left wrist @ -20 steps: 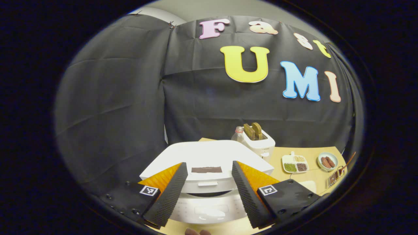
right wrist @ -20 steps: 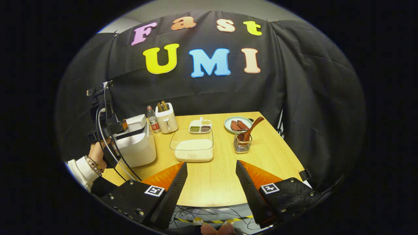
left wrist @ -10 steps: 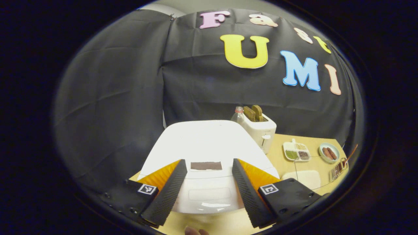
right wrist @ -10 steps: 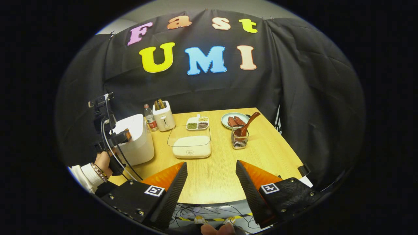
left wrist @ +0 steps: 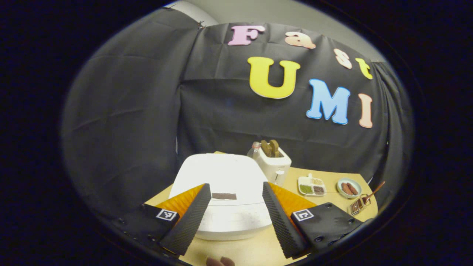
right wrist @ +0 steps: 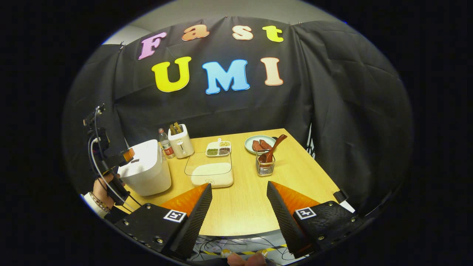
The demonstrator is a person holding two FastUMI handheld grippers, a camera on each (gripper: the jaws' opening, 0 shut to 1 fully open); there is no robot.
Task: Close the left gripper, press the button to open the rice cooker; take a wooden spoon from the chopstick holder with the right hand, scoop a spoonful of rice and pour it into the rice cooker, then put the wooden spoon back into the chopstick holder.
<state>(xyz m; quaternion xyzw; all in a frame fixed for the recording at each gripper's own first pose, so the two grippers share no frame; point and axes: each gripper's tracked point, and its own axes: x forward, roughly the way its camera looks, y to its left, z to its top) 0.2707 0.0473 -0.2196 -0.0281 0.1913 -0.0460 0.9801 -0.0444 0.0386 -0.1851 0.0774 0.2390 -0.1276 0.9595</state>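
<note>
The rice cooker (right wrist: 146, 168), lid down, stands at the desk's (right wrist: 244, 207) left edge. The left gripper (left wrist: 233, 214) hovers before it, jaws spread, empty. The right gripper (right wrist: 238, 216), likewise released, hangs over the near edge, well short of the wooden spoon (right wrist: 274, 147) in the chopstick holder (right wrist: 265, 167); a rice container (right wrist: 210, 173) sits between.

Dim booth, heavy fisheye edge distortion

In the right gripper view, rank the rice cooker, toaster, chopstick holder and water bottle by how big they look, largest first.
1. rice cooker, nearest the camera, which may exaggerate it
2. toaster
3. chopstick holder and water bottle: too alike to rank, and the bottle stands farther back
</note>
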